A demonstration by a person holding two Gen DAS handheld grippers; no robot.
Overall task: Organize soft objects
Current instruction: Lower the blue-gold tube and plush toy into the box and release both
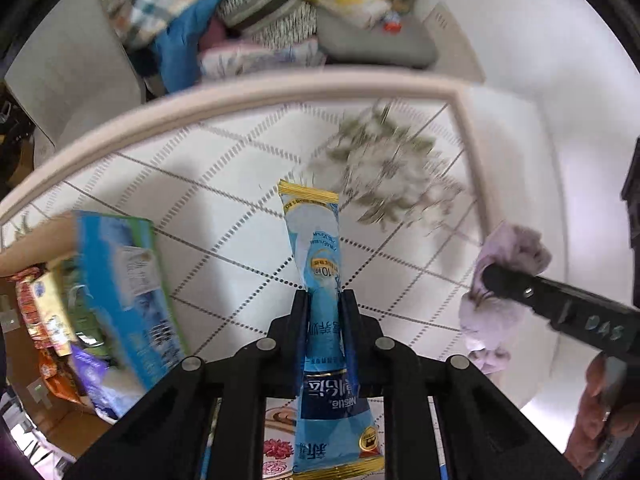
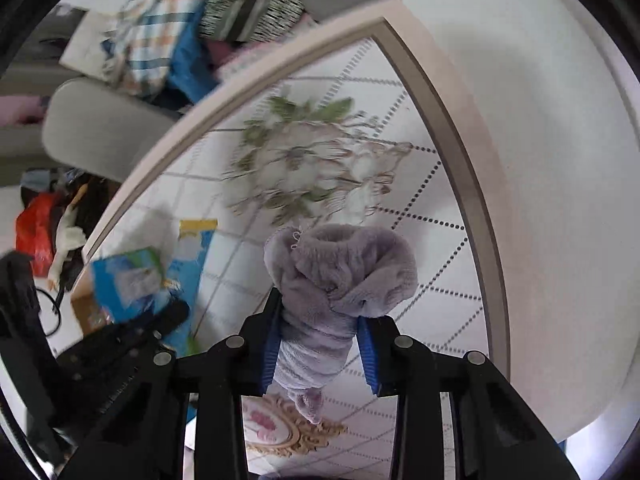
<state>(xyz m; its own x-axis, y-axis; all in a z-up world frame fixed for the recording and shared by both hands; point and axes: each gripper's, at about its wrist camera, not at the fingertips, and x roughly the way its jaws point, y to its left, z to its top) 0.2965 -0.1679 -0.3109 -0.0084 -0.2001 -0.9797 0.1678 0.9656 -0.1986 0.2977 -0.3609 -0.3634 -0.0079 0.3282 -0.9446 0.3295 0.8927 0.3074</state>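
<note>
My left gripper point(image 1: 324, 296) is shut on a long light-blue Nestle sachet point(image 1: 316, 240) with a gold end and holds it above the tiled table point(image 1: 224, 184). My right gripper point(image 2: 320, 320) is shut on a rolled lilac fleece cloth point(image 2: 344, 272), also above the table. In the left wrist view the cloth point(image 1: 504, 280) and the right gripper point(image 1: 496, 280) sit at the right edge. In the right wrist view the sachet point(image 2: 192, 248) and the left gripper point(image 2: 176, 316) show at the left.
A cardboard box point(image 1: 36, 248) at the left holds several snack packets and a blue-green pack point(image 1: 132, 280). A flower print point(image 1: 384, 168) marks the table top. Behind the table's pale rim point(image 1: 240, 96) a grey sofa point(image 1: 376, 40) carries piled clothes and bags.
</note>
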